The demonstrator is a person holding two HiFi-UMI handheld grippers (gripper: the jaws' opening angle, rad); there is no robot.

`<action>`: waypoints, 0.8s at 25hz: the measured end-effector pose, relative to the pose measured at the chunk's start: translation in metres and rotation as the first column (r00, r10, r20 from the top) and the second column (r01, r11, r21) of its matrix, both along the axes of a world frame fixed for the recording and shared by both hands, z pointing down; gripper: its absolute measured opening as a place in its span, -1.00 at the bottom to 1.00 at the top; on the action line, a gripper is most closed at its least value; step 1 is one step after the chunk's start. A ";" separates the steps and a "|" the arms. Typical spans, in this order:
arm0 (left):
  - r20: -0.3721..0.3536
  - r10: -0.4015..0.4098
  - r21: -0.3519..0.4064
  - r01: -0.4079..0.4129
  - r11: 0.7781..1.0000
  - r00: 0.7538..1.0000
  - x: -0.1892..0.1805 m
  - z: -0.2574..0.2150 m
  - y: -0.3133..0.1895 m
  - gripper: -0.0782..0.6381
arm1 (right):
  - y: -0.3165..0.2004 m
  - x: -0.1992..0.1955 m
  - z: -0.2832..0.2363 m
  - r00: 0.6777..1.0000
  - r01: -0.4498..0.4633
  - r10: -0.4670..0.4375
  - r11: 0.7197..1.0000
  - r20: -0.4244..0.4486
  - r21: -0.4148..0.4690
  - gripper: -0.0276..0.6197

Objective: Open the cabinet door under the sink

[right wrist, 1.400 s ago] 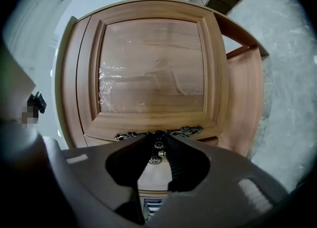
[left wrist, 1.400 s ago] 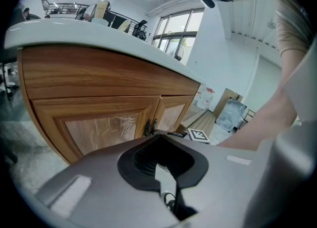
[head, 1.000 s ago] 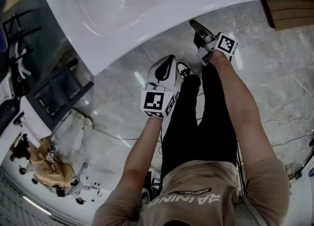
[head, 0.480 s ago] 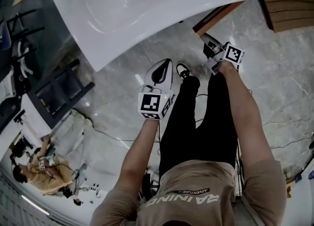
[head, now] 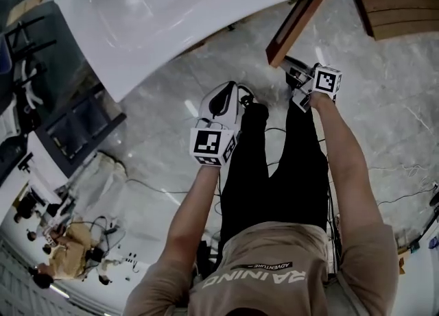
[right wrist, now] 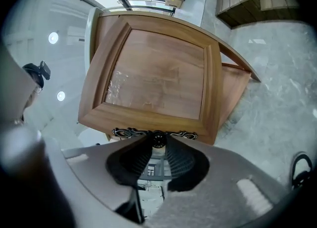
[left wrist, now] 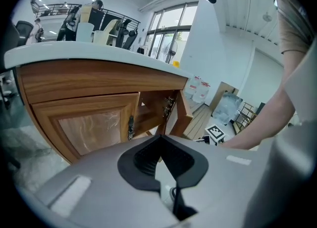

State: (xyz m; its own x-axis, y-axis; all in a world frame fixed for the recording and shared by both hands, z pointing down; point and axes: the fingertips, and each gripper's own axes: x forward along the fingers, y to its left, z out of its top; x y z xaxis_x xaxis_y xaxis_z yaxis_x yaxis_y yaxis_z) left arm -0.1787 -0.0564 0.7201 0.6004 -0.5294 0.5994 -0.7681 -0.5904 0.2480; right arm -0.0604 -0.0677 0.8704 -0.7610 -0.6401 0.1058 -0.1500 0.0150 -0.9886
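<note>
Wood-grained and framed, the cabinet door (right wrist: 158, 81) under the white sink (head: 206, 13) stands swung out from the cabinet, its free edge out over the grey marble floor (head: 391, 102). The right tongs (right wrist: 157, 142) are clamped on the door's small dark knob (right wrist: 157, 138), one pad on each side of it, and the knob sits at the middle of an ornate metal backplate (right wrist: 129, 133) along the door's edge. From the head view the door shows edge-on as a brown strip reaching out from beneath the sink's rim, with the right tongs at its outer end.

Held lower and nearer the person's legs, the left tongs (left wrist: 159, 137) have their tips pressed together with nothing between them. They point up at the cabinet front, where the neighbouring door (left wrist: 89, 123) lies flush in its frame and a hinge (left wrist: 169, 107) shows inside the gap beside it
</note>
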 end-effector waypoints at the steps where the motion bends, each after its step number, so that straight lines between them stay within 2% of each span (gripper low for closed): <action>1: 0.004 0.000 -0.002 0.000 1.000 1.000 0.005 0.000 0.002 -0.73 | 0.005 0.005 0.003 1.000 0.016 -0.016 1.000 -0.017 0.001 -0.65; 5: 0.002 0.001 0.002 -0.001 1.000 1.000 0.027 -0.007 0.007 -0.73 | 0.023 0.025 0.001 0.998 0.059 -0.059 0.998 -0.009 0.002 -0.65; 8: 0.008 -0.010 0.002 0.010 1.000 1.000 0.040 -0.008 0.008 -0.73 | 0.038 0.050 0.008 0.993 0.094 -0.092 0.995 -0.072 0.020 -0.65; 12: 0.007 -0.012 -0.001 0.012 1.000 1.000 0.062 -0.008 0.009 -0.73 | 0.052 0.081 0.005 0.990 0.120 -0.119 0.993 -0.070 0.014 -0.65; 20: -0.002 0.038 -0.016 -0.038 0.999 0.999 0.123 -0.007 0.020 -0.73 | 0.064 0.138 0.016 0.941 0.284 -0.276 0.959 -0.197 0.010 -0.66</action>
State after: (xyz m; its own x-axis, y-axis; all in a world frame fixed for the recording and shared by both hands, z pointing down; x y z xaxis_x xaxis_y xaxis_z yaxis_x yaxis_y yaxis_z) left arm -0.0554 -0.0364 0.7134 0.6209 -0.4965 0.6066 -0.7446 -0.6155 0.2584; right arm 0.0776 -0.0032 0.8864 -0.8777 -0.4104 0.2474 -0.3212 0.1207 -0.9393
